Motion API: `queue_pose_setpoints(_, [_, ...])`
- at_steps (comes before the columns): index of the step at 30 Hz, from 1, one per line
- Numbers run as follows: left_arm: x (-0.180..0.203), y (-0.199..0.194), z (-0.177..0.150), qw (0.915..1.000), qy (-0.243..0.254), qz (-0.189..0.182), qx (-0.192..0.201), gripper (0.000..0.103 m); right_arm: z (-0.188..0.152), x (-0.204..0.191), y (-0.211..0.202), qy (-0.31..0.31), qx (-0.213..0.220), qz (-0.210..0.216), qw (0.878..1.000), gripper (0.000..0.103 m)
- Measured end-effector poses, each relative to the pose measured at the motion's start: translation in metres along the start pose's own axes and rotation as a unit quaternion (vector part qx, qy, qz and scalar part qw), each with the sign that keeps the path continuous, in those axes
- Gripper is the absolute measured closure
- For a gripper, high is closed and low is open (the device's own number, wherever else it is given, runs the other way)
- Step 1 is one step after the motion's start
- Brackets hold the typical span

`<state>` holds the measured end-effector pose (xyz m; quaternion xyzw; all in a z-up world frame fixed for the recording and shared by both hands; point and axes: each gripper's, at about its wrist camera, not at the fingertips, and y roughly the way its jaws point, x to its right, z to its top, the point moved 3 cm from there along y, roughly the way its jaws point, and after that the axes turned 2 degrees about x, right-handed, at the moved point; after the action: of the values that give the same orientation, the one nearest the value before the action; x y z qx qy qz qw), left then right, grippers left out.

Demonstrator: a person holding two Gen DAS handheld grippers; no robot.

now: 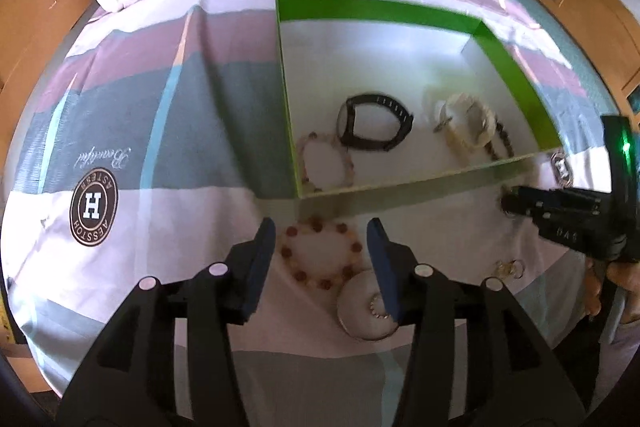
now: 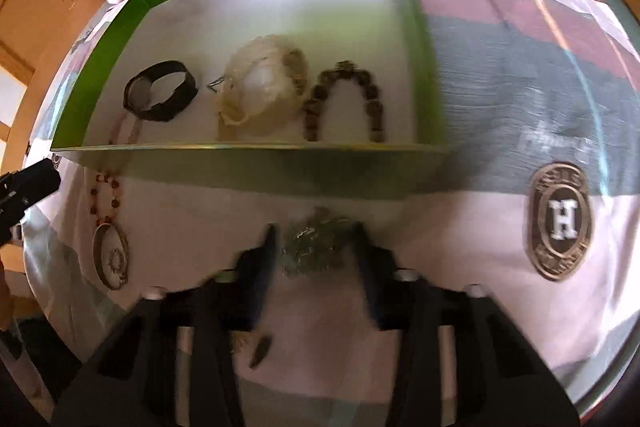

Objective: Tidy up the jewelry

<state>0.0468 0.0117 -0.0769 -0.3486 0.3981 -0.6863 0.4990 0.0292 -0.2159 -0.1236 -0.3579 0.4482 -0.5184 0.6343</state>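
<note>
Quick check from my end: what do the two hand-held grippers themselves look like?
Both are matte black plastic. The left hand-held gripper has two angular fingers with blue pads and round pale studs on its linkage. The right hand-held gripper matches; seen from the left wrist, its body carries a green light and white lettering.

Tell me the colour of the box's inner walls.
Bright green walls above a white floor; clearest in the left wrist view.
</note>
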Motion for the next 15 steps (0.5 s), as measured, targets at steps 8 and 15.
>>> queue_pose_setpoints(8, [-0.011,0.036,-0.010,0.9972,-0.039,0.000,-0.063,0.076,-0.005,-0.039,-0.014,-0.048,0.007,0.052,0.997,0.097])
queue_pose_setpoints(15, [-0.020,0.051,-0.012,0.9952,-0.054,0.016,-0.080,0.080,-0.004,-0.033,-0.010,-0.042,-0.004,0.038,0.998,0.095])
